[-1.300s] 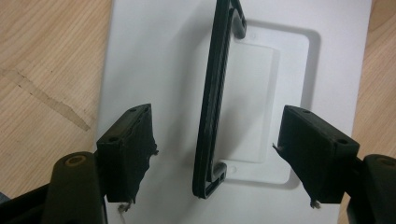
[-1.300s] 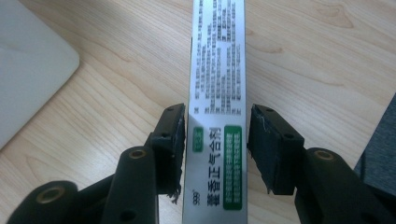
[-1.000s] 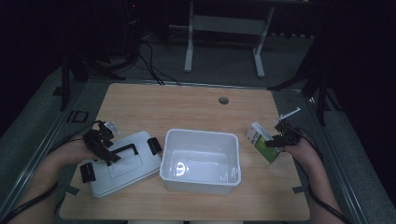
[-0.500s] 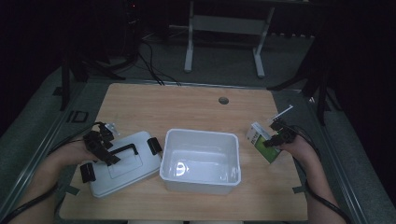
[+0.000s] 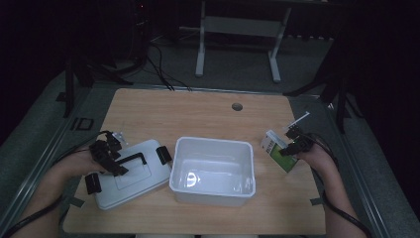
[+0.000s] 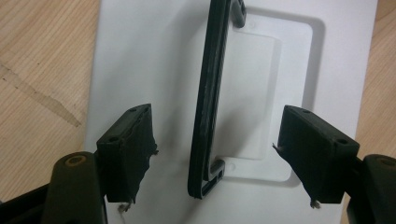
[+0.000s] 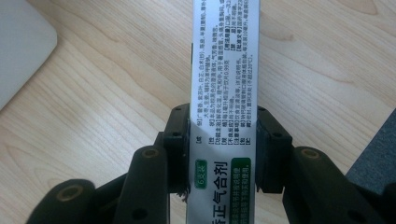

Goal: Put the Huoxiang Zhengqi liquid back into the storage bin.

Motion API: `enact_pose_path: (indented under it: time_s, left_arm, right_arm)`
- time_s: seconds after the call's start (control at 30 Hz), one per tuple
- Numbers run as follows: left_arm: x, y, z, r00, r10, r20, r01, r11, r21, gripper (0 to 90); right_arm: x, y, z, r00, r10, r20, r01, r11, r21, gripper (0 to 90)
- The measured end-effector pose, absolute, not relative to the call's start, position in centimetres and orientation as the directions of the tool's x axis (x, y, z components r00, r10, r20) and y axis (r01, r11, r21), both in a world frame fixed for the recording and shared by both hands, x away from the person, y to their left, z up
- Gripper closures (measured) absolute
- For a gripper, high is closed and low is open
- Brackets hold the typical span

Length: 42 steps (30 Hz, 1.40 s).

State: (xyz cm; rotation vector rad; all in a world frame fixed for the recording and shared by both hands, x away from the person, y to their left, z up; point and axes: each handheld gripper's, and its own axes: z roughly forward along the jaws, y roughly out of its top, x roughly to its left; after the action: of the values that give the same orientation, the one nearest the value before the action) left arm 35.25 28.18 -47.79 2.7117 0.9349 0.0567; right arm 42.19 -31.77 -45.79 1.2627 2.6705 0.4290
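A white lid (image 5: 131, 173) with a black handle (image 5: 130, 159) lies flat on the table's left side. My left gripper (image 5: 106, 156) hangs over it, open. In the left gripper view its jaws stand well apart on either side of the handle (image 6: 212, 84), touching neither it nor the lid (image 6: 140, 56). At the right, a green-and-white medicine box (image 5: 277, 151) stands by the table edge. My right gripper (image 5: 292, 146) has just been closing. In the right gripper view its pads (image 7: 180, 135) press both narrow sides of the box (image 7: 224, 56), so the right gripper (image 7: 222, 114) is shut on it.
An empty white plastic bin (image 5: 213, 144) sits in the middle of the wooden table (image 5: 198, 114), right beside the lid. A small round hole (image 5: 237, 106) marks the table's far side. Dark floor and stand legs lie beyond.
The right gripper's jaws have drawn in against the sides of the box. The left gripper and the lid have stayed put.
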Motion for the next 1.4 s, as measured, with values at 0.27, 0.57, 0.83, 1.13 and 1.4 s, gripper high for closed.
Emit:
enact_pose_path:
  time_s: [0.27, 0.57, 0.83, 1.13, 1.4]
  left_arm:
    - [35.1, 28.5, -47.6, 0.788, 0.613, -0.048, 0.602, -0.752, 0.269, 27.2]
    - [35.1, 28.4, -47.6, 0.789, 0.612, -0.047, 0.600, -0.754, 0.269, 27.2]
    - [35.2, 28.3, -47.4, 0.789, 0.613, -0.043, 0.600, -0.754, 0.268, 27.2]
    - [35.1, 28.3, -47.2, 0.789, 0.613, -0.040, 0.599, -0.753, 0.271, 27.2]
    - [35.1, 28.2, -47.2, 0.789, 0.613, -0.037, 0.600, -0.756, 0.261, 27.2]
  right_arm:
    - [41.7, -32.0, -44.9, -0.636, 0.771, -0.013, 0.724, 0.603, 0.334, 63.7]
    - [40.7, -31.6, -43.1, -0.676, 0.737, -0.019, 0.693, 0.645, 0.323, 63.9]
    - [38.9, -30.7, -39.6, -0.738, 0.674, -0.045, 0.619, 0.701, 0.354, 63.9]
    - [37.0, -28.9, -35.1, -0.792, 0.607, -0.073, 0.528, 0.739, 0.418, 63.9]
    - [35.8, -26.7, -32.2, -0.833, 0.545, -0.095, 0.454, 0.772, 0.445, 64.0]
